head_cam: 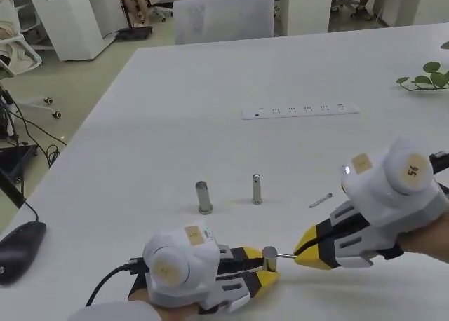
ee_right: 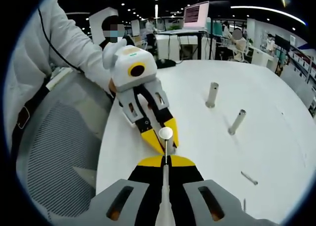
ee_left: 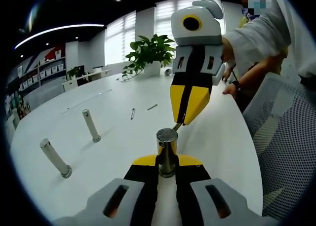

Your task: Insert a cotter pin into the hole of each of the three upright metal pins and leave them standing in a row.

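Observation:
Near the table's front edge, my left gripper (head_cam: 263, 266) is shut on an upright metal pin (head_cam: 269, 258), also gripped low on its shaft in the left gripper view (ee_left: 167, 149). From the right, my right gripper (head_cam: 303, 249) is shut on a cotter pin (head_cam: 285, 255), whose tip touches the held pin's upper end. In the right gripper view the cotter pin (ee_right: 165, 162) runs straight out to the pin's round top (ee_right: 166, 132). Two more metal pins (head_cam: 203, 196) (head_cam: 257, 188) stand upright side by side farther back. A loose cotter pin (head_cam: 320, 200) lies on the table.
On the white table (head_cam: 210, 111) a white power strip (head_cam: 300, 111) lies at the middle back. Green plant leaves (head_cam: 428, 76) reach in at the right edge. A black mouse (head_cam: 19, 249) sits at the left, and a grey chair (head_cam: 223, 16) stands behind the table.

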The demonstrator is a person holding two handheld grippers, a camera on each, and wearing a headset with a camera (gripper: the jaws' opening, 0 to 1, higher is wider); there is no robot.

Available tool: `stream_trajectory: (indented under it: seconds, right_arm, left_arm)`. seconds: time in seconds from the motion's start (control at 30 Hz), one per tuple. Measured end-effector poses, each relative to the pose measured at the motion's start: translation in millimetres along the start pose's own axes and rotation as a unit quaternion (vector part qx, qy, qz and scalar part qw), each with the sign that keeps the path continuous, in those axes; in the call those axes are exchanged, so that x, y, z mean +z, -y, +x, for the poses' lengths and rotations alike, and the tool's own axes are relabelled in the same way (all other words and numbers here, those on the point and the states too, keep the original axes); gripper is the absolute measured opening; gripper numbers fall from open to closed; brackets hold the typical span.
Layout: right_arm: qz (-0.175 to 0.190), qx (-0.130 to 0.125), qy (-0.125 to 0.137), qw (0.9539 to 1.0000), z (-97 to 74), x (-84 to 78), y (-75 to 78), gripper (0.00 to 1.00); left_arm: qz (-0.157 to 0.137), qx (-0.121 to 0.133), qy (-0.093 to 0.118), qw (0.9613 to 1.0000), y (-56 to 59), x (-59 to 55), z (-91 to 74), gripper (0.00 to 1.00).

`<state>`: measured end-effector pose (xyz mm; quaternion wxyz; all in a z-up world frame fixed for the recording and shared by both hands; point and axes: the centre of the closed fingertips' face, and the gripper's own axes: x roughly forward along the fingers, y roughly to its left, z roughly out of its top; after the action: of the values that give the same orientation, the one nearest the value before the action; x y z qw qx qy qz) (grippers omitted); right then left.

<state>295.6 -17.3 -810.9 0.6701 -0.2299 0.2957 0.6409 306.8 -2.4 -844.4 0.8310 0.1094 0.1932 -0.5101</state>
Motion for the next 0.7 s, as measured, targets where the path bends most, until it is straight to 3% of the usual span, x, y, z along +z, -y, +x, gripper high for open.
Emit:
stream_trajectory:
  seconds: [0.7]
  right_arm:
    - [-0.009, 0.005, 0.005, 0.9999, 6.8, 6.4, -0.8, 0.03]
  left_arm:
    - [-0.009, -0.005, 0.015, 0.9998, 0.8, 0.1, -0.9, 0.1]
